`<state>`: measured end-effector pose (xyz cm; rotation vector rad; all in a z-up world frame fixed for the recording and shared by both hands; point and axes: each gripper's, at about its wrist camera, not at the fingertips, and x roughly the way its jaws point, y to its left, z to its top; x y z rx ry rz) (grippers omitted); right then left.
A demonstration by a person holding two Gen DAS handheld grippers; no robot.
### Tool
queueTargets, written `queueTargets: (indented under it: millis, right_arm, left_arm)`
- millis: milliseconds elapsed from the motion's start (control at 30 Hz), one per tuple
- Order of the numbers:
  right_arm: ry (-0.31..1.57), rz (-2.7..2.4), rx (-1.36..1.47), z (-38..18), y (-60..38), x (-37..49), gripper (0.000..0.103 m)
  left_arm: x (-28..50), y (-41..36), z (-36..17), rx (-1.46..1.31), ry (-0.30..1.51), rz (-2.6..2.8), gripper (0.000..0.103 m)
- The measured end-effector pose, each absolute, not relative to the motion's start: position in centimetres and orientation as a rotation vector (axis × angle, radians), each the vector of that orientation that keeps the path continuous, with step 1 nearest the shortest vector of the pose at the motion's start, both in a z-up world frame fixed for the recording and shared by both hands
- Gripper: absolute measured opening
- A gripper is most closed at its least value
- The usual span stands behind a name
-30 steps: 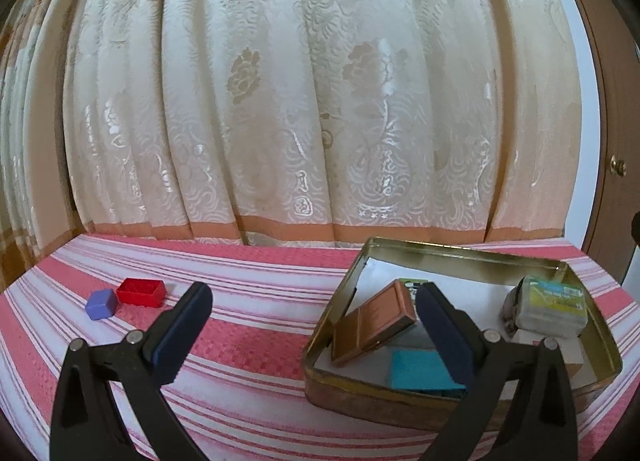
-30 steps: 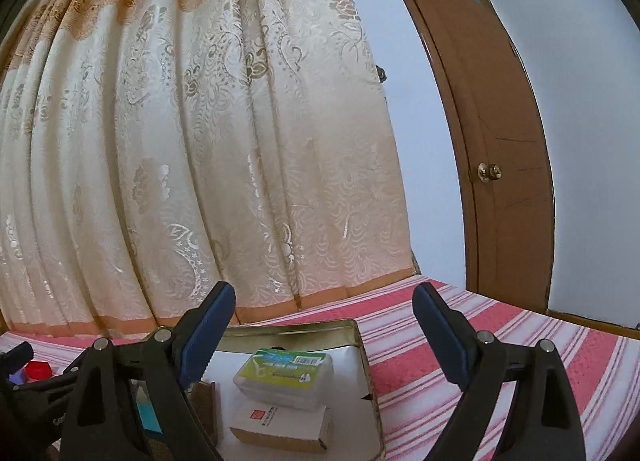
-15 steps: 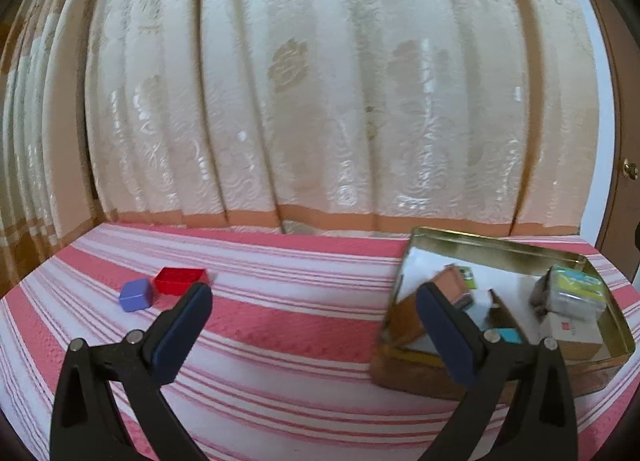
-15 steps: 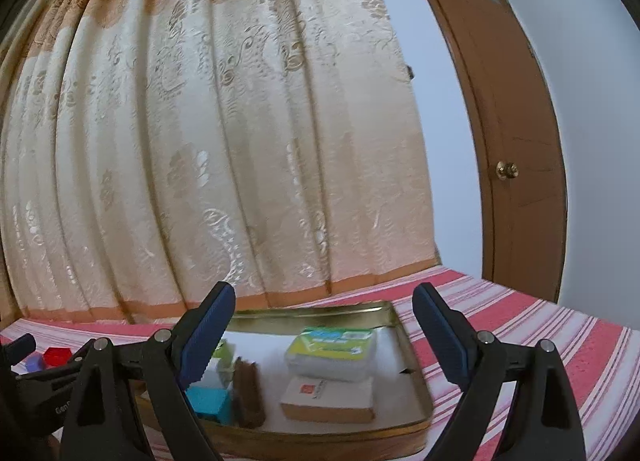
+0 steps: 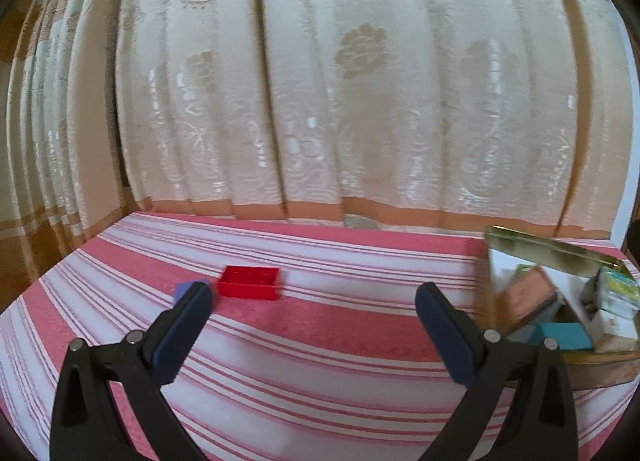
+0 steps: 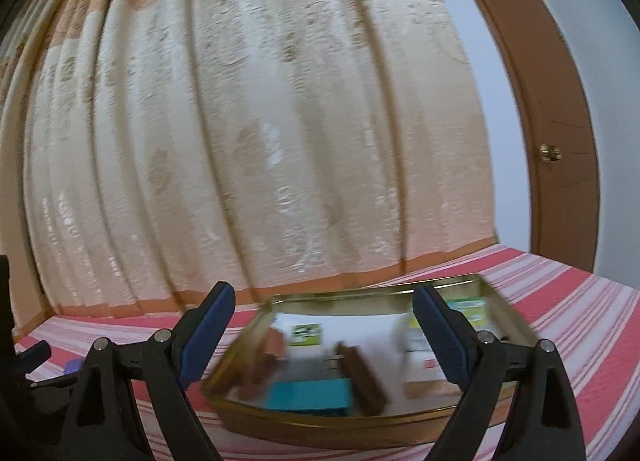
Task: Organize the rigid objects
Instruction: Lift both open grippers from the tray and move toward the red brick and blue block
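- Starting at the left, we see the blue block (image 5: 185, 290) half hidden behind our left gripper's (image 5: 312, 319) left finger (image 5: 182, 331); a careless sweep could knock it along the striped cloth (image 5: 320, 341) instead of catching it.
- Our left gripper is wide apart with nothing between its pads. The red box (image 5: 250, 281) lies just beside the blue block, so closing on one may shove the other away.
- The red box looks open-topped and thin-walled; we judge that a pinch on its rim could tip it or let it slip.
- Our right gripper (image 6: 324, 331) is also spread wide and empty, hanging just over the gold tin (image 6: 360, 427).
- Inside the tin, a teal box (image 6: 308, 397), brown bars and packets already crowd and lean; dropping more in may wedge or topple them.
- Blur in both views suggests haste, which could make us clip the tin's rim.
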<state>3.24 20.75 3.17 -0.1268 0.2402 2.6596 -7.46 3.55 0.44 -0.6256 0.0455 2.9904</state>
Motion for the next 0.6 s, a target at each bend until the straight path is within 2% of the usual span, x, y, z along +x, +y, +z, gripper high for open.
queueTargets:
  millis: [400,600]
  right_arm:
    - [0.263,2.793,-0.288,2.4,14.8,-3.1,0.092]
    - [0.276,2.856,-0.438,1.7,12.2,-6.9,0.092]
  left_arm:
    - [-12.0,-4.7,-0.3,-0.778,-0.011,3.081,0.103]
    - [-14.5,-9.9,-0.8,-0.908,-0.117,3.141,0.103]
